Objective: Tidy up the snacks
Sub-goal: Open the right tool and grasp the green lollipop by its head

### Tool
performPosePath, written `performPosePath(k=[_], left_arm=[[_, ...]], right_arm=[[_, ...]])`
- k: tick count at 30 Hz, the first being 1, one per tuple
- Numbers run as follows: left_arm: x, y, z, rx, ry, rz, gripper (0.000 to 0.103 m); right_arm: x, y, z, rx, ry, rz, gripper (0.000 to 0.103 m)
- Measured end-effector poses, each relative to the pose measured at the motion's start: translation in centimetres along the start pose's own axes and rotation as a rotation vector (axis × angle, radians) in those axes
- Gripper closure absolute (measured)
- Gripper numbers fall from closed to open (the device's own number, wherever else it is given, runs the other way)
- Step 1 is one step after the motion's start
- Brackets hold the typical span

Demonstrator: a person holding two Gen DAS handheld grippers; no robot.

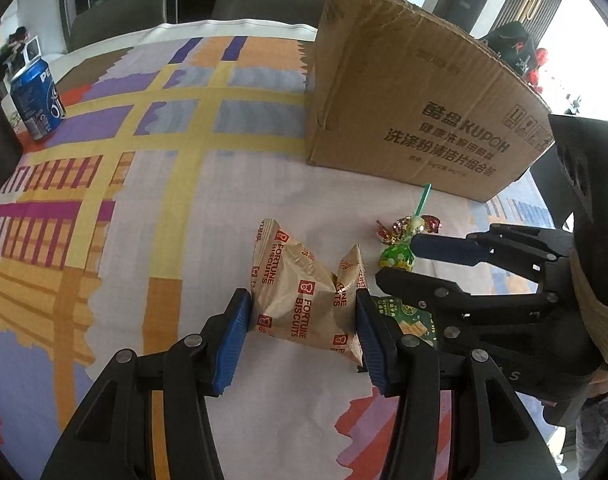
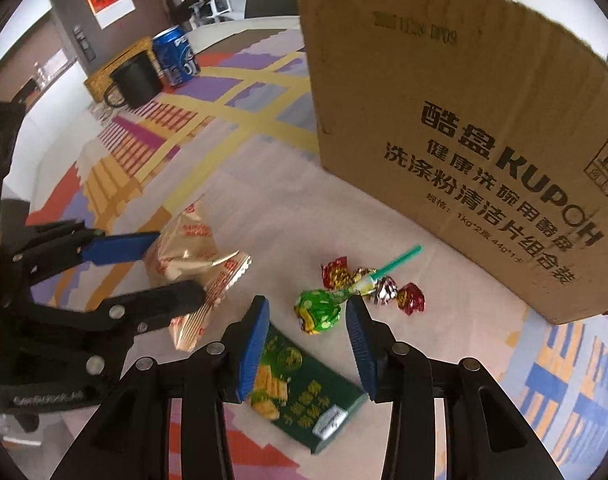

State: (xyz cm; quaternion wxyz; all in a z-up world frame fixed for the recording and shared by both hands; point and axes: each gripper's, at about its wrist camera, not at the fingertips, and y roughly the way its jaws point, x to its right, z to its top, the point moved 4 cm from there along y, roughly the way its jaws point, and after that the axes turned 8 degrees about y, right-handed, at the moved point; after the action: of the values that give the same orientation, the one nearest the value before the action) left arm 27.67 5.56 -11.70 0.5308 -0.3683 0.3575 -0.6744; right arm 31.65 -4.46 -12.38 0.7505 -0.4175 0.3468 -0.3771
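My left gripper (image 1: pixel 304 322) is shut on a tan Fortune Biscuits packet (image 1: pixel 304 300), its blue pads pressing both sides; the packet also shows in the right wrist view (image 2: pixel 191 256). My right gripper (image 2: pixel 308 340) is open, hovering over a green-wrapped lollipop (image 2: pixel 320 310) with a teal stick and the green snack box (image 2: pixel 304 396). The right gripper appears in the left wrist view (image 1: pixel 400 264) beside the lollipop (image 1: pixel 396 254). Red and gold wrapped candies (image 2: pixel 384 288) lie beside the lollipop. A tall cardboard box (image 2: pixel 464 140) stands behind them.
A blue Pepsi can (image 1: pixel 35 100) stands at the far left of the patterned tablecloth (image 1: pixel 163 184). A black mug (image 2: pixel 133 80) and a yellow box (image 2: pixel 103 72) sit next to the can. Chairs stand beyond the table's far edge.
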Motion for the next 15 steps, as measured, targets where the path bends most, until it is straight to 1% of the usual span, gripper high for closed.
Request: performPosePath(k=[4,5,6,7,11,15], left_arm=[[-0.1,0.5,0.3,-0.004,0.004,0.01,0.052],[-0.1,0.5,0.3,-0.005,0.004,0.013,0.052],[-0.2,0.6,0.4,-0.007,0.004,0.014,0.052],[-0.2,0.7,0.4,-0.007,0.004,0.016,0.052],[-0.1,0.6,0.5,0.0,0.007,0.025,0.052],[0.4,-0.2,0.7,0.018,0.015,0.023,0.052]], right_arm=[[0.0,0.7,-0.1,-0.006,0.012,-0.001,0.063],[0.0,0.8,-0.1,-0.004,0.011,-0.007,0.067],[0.0,0.8,-0.1,-0.004,0.011,-0.011,0.074],[0.1,0.8,-0.1,-0.006,0.013,-0.012,0.076],[0.2,0.7,-0.2,0.002,0.016,-0.011,0.076],[0.3,-0.6,-0.4,0.036,0.029,-0.002,0.076]])
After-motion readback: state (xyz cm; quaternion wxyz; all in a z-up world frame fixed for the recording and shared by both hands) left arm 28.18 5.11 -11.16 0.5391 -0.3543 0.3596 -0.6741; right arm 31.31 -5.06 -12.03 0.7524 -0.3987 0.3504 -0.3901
